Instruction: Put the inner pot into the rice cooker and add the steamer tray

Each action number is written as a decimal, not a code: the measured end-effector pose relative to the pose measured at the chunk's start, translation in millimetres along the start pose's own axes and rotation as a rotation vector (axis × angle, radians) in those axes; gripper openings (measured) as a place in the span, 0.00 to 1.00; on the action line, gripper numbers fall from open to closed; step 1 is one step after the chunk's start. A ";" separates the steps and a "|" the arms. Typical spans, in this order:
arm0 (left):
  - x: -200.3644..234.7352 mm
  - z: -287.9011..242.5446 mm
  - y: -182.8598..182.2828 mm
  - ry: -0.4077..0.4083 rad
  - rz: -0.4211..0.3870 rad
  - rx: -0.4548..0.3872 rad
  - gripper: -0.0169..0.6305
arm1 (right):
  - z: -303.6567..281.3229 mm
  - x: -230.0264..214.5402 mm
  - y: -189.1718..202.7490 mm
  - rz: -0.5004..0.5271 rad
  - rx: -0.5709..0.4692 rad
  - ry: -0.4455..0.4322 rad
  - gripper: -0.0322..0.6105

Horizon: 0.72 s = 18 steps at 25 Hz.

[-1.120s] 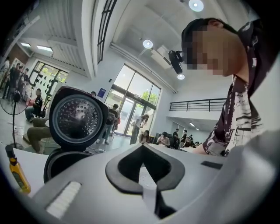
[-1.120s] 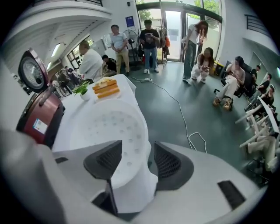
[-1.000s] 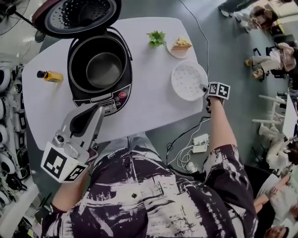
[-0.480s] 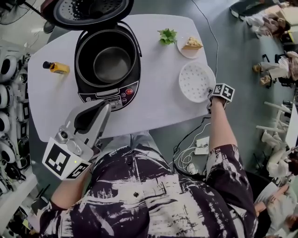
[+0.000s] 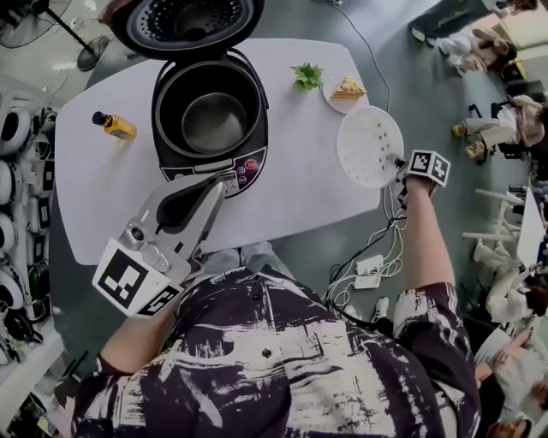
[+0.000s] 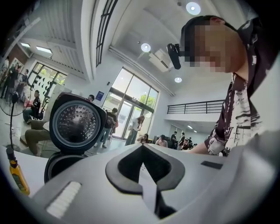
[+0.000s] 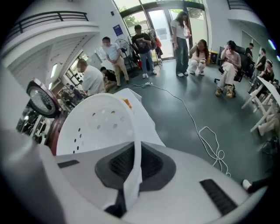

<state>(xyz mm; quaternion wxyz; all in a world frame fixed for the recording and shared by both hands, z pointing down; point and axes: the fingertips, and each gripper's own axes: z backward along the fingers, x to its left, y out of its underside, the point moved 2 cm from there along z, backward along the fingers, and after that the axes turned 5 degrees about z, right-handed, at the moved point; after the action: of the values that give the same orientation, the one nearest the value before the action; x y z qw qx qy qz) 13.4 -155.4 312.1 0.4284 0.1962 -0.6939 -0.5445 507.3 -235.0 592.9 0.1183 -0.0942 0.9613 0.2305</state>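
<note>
- white table (image 5: pixel 291 184) in a busy hall carries the cooker (image 5: pixel 250 161), its lid (image 5: pixel 184 21) raised; the pot (image 5: pixel 212 121) sits inside it, mouth up.
- tray (image 5: pixel 366 141) is at the table's right edge, well apart from the cooker and partly out past the edge.
- right gripper (image 5: pixel 400 162) has the tray: its jaws have just been closing and now pinch the near rim, with the thin wall standing between them.
- from that grip the tray reaches away from the jaws toward the table; the rest of the disc is clear of the fingers.
- tray is round, so it has no long axis; its holed face shows from above.
- whether it touches the table i cannot tell.
- left gripper (image 5: pixel 219 182) hovers at the table's near edge and points at the cooker, jaws together with nothing between them.
</note>
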 end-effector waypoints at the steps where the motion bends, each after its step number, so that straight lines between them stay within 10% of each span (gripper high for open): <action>1: -1.7 2.5 -2.5 0.009 0.001 -0.013 0.03 | 12.3 17.1 -13.2 0.028 -0.022 -0.032 0.05; 12: -0.1 66.6 -22.3 0.017 0.007 -0.122 0.03 | 79.0 326.5 -107.4 0.451 -0.155 -0.403 0.05; 18: 4.8 110.9 -31.6 -0.052 0.005 -0.175 0.03 | 24.3 425.5 -88.8 0.603 -0.047 -0.382 0.05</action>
<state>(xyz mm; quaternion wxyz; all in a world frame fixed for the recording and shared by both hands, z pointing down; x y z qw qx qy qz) -85.1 -104.2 280.3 0.4273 0.1419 -0.6550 -0.6069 126.6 -355.3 419.2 0.2204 0.2356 0.9008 0.2907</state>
